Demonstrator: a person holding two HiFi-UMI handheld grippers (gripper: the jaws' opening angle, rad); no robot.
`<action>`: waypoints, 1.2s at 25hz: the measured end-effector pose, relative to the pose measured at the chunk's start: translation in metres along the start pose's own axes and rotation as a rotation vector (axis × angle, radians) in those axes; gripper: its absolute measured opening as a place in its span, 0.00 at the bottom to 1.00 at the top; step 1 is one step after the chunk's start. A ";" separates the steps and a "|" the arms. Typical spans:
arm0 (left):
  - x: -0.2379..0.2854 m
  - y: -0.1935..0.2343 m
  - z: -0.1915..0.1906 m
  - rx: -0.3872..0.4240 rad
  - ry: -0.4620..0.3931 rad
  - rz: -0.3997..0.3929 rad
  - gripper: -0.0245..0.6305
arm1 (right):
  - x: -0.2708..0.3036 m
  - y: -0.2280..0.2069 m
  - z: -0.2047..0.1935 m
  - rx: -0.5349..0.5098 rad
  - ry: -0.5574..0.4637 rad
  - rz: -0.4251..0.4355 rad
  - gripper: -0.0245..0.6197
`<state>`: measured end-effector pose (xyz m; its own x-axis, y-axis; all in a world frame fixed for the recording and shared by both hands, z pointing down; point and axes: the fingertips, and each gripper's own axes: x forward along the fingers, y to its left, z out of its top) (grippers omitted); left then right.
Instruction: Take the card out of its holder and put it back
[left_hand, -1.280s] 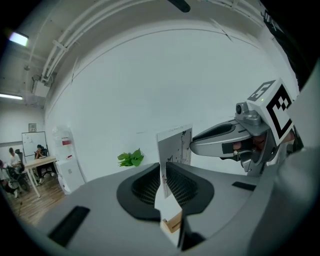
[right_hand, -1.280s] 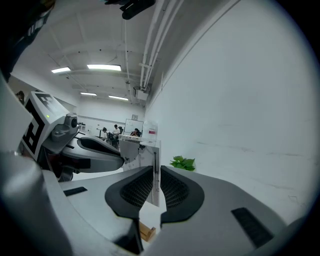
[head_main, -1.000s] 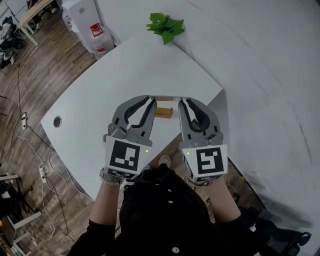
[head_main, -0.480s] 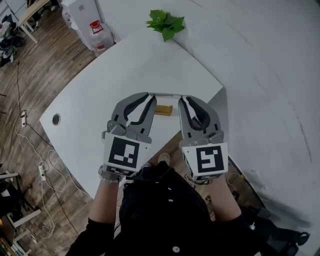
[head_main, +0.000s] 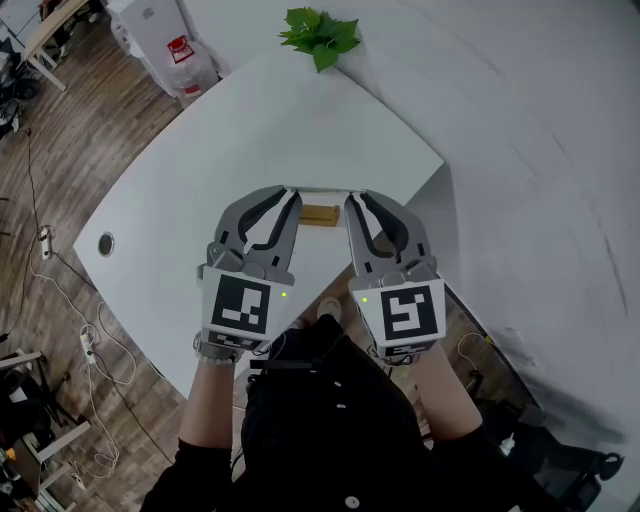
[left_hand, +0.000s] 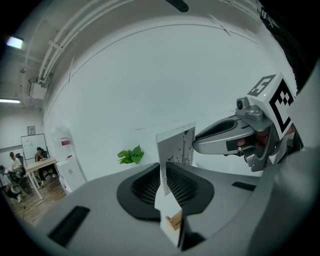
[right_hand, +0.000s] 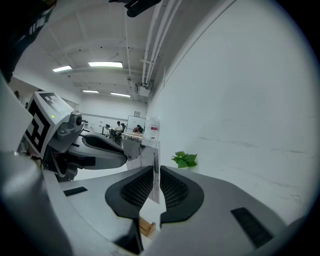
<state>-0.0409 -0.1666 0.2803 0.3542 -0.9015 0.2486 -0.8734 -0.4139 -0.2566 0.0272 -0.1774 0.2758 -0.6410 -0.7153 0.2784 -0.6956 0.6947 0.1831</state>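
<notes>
**A:** What's picked up from the right gripper (right_hand: 155, 187)?

**B:** Yep, a thin white printed card (right_hand: 142, 155) is pinched upright between its black ribbed pads (right_hand: 172, 192). A small light wooden holder block (right_hand: 146, 226) is seen lower down on the white table (right_hand: 97, 180), clear of the card's bottom edge.

**A:** Anything else spotted?

**B:** The left gripper (right_hand: 124, 154) is seen at the card's far edge. A leafy green plant (right_hand: 185, 160) is parked by the white wall (right_hand: 240, 100).

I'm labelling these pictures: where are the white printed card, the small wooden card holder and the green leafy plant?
white printed card (left_hand: 176, 146), left gripper view, its printed face above the jaws.
small wooden card holder (head_main: 320, 214), head view, its top face.
green leafy plant (head_main: 320, 32), head view, its central leaves.
</notes>
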 end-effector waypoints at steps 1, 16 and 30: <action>0.002 0.000 -0.003 -0.009 0.009 0.003 0.11 | 0.002 0.000 -0.003 0.004 0.005 0.003 0.15; 0.029 -0.011 -0.052 -0.047 0.069 -0.058 0.11 | 0.029 -0.004 -0.049 0.045 0.065 0.028 0.15; 0.038 -0.018 -0.099 -0.107 0.156 -0.067 0.11 | 0.044 0.001 -0.087 0.082 0.128 0.050 0.15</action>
<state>-0.0448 -0.1813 0.3871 0.3640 -0.8384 0.4056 -0.8831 -0.4491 -0.1358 0.0265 -0.2020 0.3701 -0.6326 -0.6606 0.4042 -0.6914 0.7169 0.0896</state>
